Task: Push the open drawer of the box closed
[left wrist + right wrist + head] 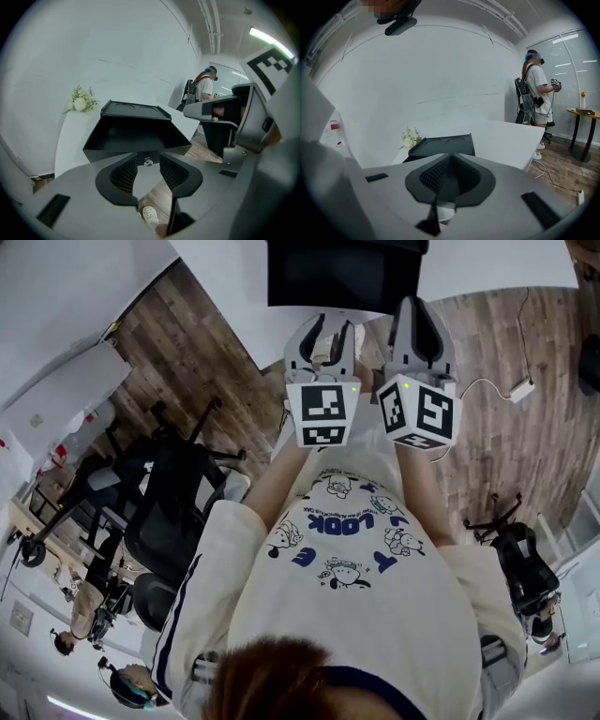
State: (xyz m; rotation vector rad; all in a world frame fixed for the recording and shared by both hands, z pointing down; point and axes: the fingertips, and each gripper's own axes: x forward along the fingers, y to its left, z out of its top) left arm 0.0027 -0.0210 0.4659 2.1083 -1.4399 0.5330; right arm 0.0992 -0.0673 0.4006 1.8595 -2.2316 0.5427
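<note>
A black box (133, 110) stands on a white table (70, 136), and its drawer (136, 138) is pulled out toward me, showing a small silver knob (148, 162) on the front. My left gripper (148, 169) is open just short of the drawer front, the knob showing in the gap between its fingers. My right gripper (450, 161) is shut with nothing in it, held higher and looking over the box top (443, 144). In the head view both grippers, left (326, 332) and right (418, 313), hover side by side just before the box (342, 273).
White flowers (80, 99) sit on the table behind the box. Another person (538, 82) stands beyond the table's far end, near a round side table (583, 112). Office chairs (173, 512) crowd the wooden floor on my left, and a cable with an adapter (518, 390) lies on my right.
</note>
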